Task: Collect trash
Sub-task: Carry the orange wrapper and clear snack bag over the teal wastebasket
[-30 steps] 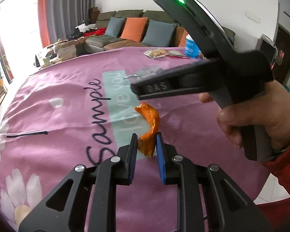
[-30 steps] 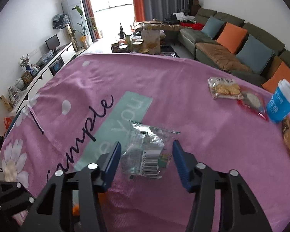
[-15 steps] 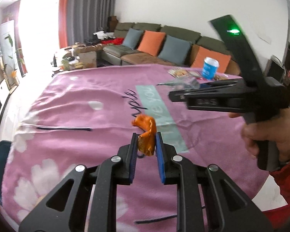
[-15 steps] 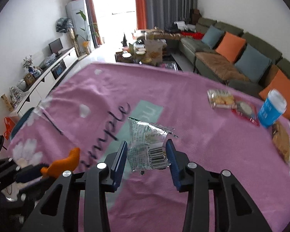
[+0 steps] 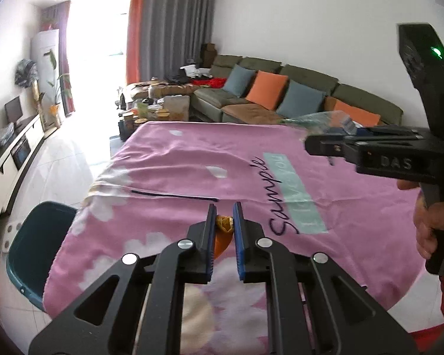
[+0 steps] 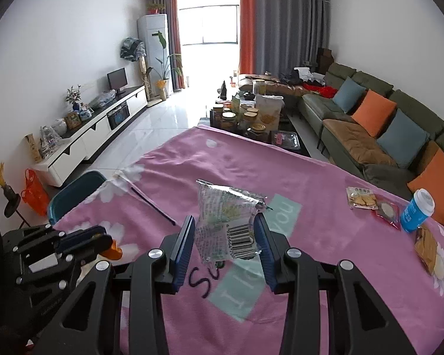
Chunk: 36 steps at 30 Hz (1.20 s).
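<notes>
My left gripper [image 5: 225, 216] is closing its fingers on an orange peel [image 5: 223, 225], pinched between the pads and lifted off the desk [image 5: 168, 159]. My right gripper [image 6: 225, 230] has its fingers clamped on a crinkled clear wrapper [image 6: 226, 222] with a barcode, also held above the pink cloth. Beyond and left of my left fingers stands a teal bin [image 5: 32, 251]; far right of my right fingers sit a blue cup [image 6: 417, 214] and snack packets [image 6: 362, 198].

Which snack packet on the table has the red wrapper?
The red-wrapped packet lying between the clear cracker packet and the blue cup; the other packets are clear or tan.
</notes>
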Each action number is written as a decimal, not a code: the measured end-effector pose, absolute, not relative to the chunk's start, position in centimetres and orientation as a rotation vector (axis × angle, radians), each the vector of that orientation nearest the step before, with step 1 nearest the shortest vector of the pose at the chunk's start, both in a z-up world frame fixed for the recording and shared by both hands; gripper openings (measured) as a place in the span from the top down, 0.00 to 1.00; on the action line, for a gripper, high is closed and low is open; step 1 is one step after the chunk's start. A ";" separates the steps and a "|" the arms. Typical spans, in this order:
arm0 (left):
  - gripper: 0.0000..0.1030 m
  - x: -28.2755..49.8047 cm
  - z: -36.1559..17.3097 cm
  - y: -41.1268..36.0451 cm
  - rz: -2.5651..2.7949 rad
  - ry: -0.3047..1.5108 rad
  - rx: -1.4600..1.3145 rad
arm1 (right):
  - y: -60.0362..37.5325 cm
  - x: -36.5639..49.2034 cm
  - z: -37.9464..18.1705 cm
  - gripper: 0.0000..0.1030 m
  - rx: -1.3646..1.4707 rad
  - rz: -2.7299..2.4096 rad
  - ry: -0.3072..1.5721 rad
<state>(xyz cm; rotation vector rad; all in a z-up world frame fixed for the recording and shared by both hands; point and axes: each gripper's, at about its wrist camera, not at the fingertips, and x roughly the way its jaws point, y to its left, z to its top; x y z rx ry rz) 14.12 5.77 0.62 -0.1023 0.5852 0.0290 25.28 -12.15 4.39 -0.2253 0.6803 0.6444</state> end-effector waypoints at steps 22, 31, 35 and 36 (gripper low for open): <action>0.89 6.5 8.0 14.5 0.338 0.398 -0.088 | -2.9 19.6 10.2 0.62 -0.269 0.903 0.512; 0.89 1.8 9.9 18.3 0.490 0.361 -0.087 | 2.1 17.3 11.0 0.62 -0.282 1.051 0.499; 0.89 0.0 10.5 19.6 0.530 0.354 -0.094 | 4.1 16.3 10.9 0.62 -0.287 1.109 0.519; 0.89 -0.6 10.6 20.0 0.543 0.352 -0.094 | 4.9 16.1 10.7 0.62 -0.298 1.121 0.523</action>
